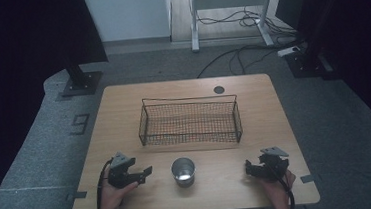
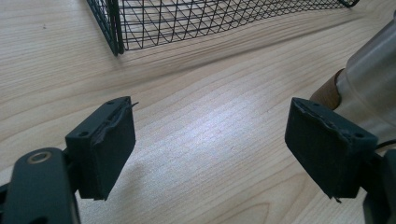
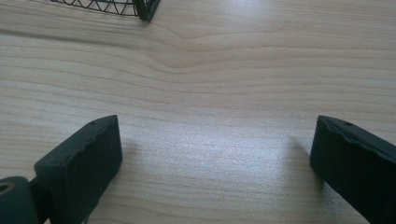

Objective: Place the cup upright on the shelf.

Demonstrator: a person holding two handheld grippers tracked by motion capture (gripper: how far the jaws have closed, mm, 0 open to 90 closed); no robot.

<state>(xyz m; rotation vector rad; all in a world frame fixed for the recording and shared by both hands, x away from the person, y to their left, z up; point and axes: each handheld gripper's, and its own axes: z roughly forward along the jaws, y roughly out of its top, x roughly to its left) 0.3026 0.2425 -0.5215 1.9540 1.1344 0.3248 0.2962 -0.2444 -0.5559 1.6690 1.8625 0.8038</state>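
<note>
- left gripper (image 1: 141, 175) rests at the table's (image 1: 123, 109) 7 o'clock edge, jaws spread wide, nothing between them.
- from its own camera the metal cup (image 2: 373, 88) sits at 2 o'clock, just beside its right-hand jaw, not touched.
- cup (image 1: 183, 171) stands upright at table 6 o'clock, midway between the grippers; wire basket (image 1: 190, 120) is at its 12 o'clock, near, apart.
- right gripper (image 1: 251, 169) sits at table 5 o'clock, jaws spread over bare wood.
- likely step: pre-grasp, cup into basket probably.
- next move calls for: one gripper straddles the cup wall, squeezes, lifts over the near rim.
</note>
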